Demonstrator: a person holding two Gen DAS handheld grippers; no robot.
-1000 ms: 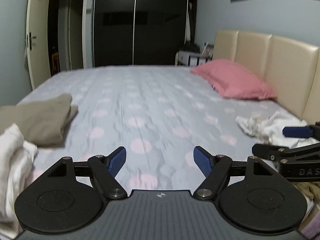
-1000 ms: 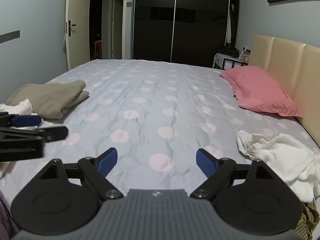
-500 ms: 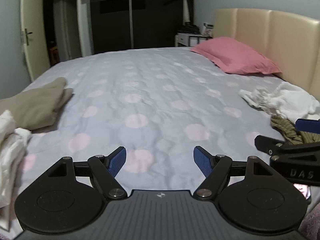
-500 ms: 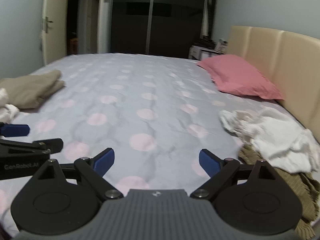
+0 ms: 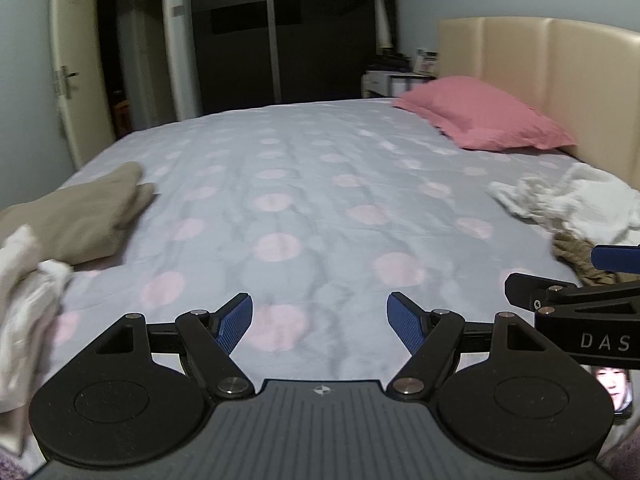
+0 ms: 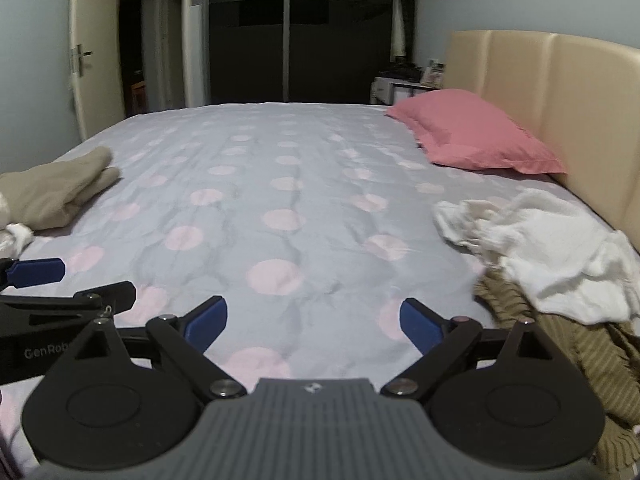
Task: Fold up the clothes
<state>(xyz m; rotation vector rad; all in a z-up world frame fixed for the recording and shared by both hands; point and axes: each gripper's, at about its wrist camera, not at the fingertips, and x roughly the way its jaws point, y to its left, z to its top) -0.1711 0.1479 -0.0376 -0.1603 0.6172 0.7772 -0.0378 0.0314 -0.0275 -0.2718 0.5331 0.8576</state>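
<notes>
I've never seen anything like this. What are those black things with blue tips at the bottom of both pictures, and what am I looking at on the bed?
Those are hand-held grippers, one in each of a person's hands, each with a camera looking forward along its two fingers. One picture comes from the left gripper, the other from the right gripper. Each also shows the other gripper at its edge. Both have their blue pads spread apart and hold nothing.

Ahead is a bed with a grey, pink-dotted sheet. On it lie a pink pillow by the headboard, a tan folded garment on the left, some white cloth near it, and on the right a crumpled white garment lying partly over a brown striped one. The job is folding clothes.
</notes>
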